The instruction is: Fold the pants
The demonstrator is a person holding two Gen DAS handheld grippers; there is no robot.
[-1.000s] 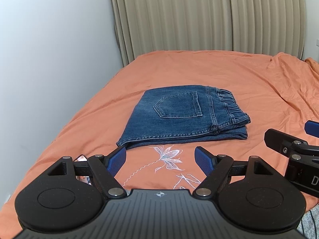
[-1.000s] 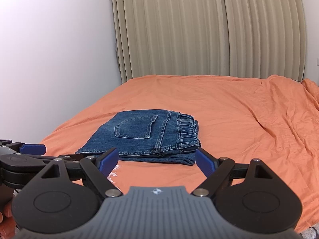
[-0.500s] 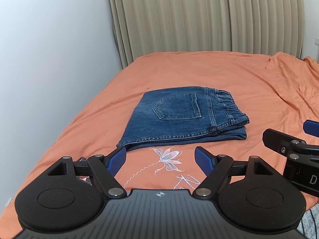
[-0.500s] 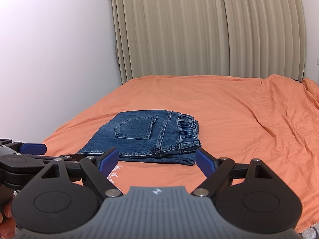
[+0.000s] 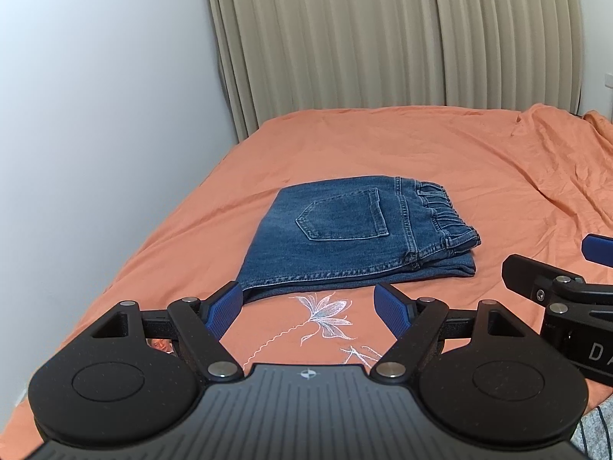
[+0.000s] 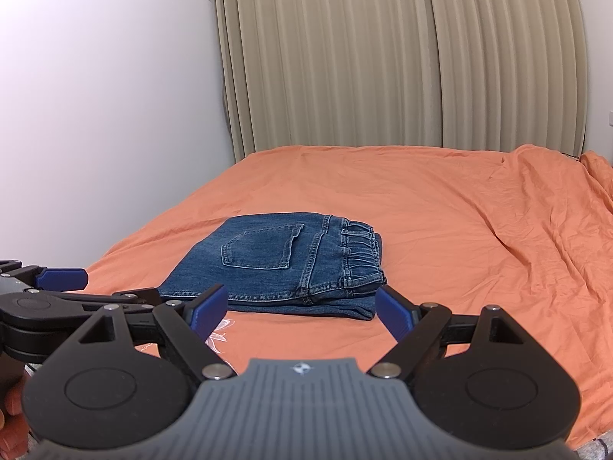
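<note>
Jeans (image 5: 356, 237) folded compact on bed (image 5: 440, 145), apparently finished; left gripper (image 5: 308, 306) and right gripper (image 6: 300, 308) released, empty, hovering short of jeans.

Open orange bed sheet (image 5: 402, 145) is seen on all sides of the folded jeans (image 5: 345, 237); wide free room is left to their right and behind them. A narrower strip of sheet is left between the jeans and the white wall (image 5: 95, 134) on the left. Passage at the far end is closed off by the beige curtain (image 6: 402, 57). Rumpled folds (image 6: 544, 222) are raised at the far right. Both claws, left claw (image 5: 308, 304) and right claw (image 6: 300, 306), are held apart just short of the jeans' near edge, side by side.
</note>
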